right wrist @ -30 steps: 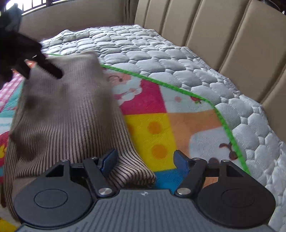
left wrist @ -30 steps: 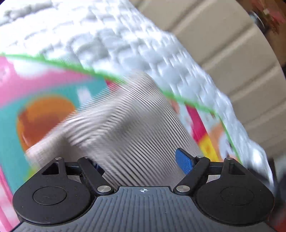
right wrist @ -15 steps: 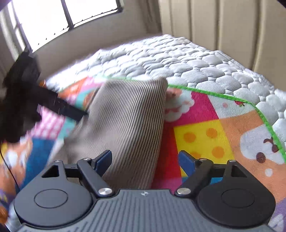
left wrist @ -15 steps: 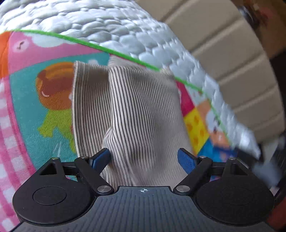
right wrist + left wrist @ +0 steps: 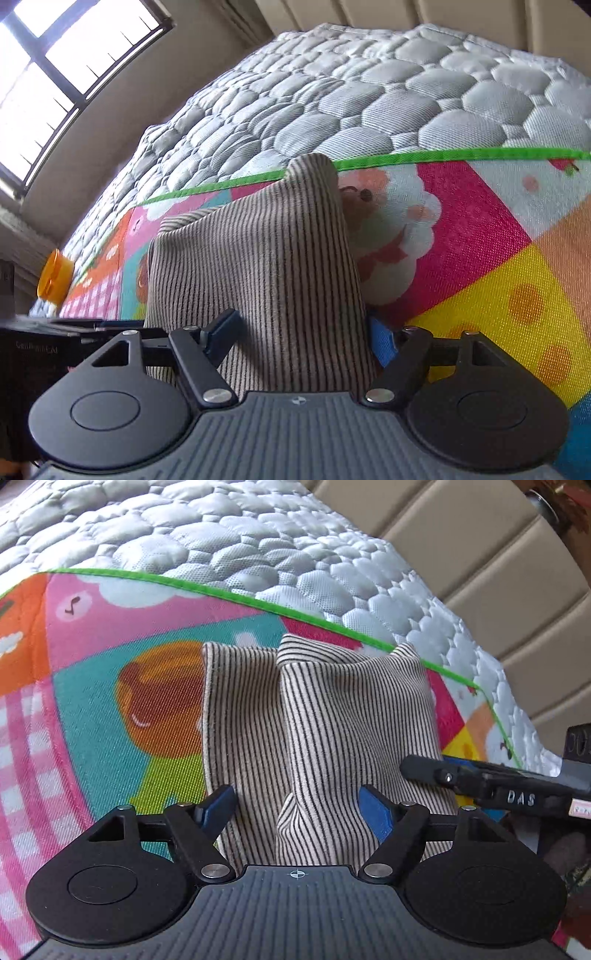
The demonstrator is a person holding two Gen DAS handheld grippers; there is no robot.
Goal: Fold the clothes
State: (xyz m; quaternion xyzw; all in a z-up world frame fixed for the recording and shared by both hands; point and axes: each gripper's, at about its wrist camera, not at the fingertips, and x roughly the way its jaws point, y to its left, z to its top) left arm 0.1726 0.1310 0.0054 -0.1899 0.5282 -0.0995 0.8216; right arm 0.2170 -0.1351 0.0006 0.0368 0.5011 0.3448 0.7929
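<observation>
A beige garment with thin dark stripes point(image 5: 332, 720) lies folded lengthwise on a colourful play mat point(image 5: 92, 720), with a raised fold along its middle. My left gripper point(image 5: 297, 808) is low over the garment's near end and its jaws are closing. The raised fold stands between the blue pads point(image 5: 375, 812), which do not visibly pinch it. My right gripper point(image 5: 303, 338) straddles the near end of the same garment point(image 5: 266, 258), its jaws closing too. The cloth fills the gap between its pads without bunching. Each gripper shows at the edge of the other's view.
The mat, edged in green point(image 5: 443, 155), covers a grey quilted mattress point(image 5: 369, 92). A beige padded headboard point(image 5: 498, 572) rises behind it. An orange round object point(image 5: 55, 278) sits at the mattress's far left, under a window point(image 5: 55, 74).
The garment, blurred and in motion a second ago, now lies still and folded. Both grippers have come down to its near end, the right one swinging left, and their jaws have narrowed.
</observation>
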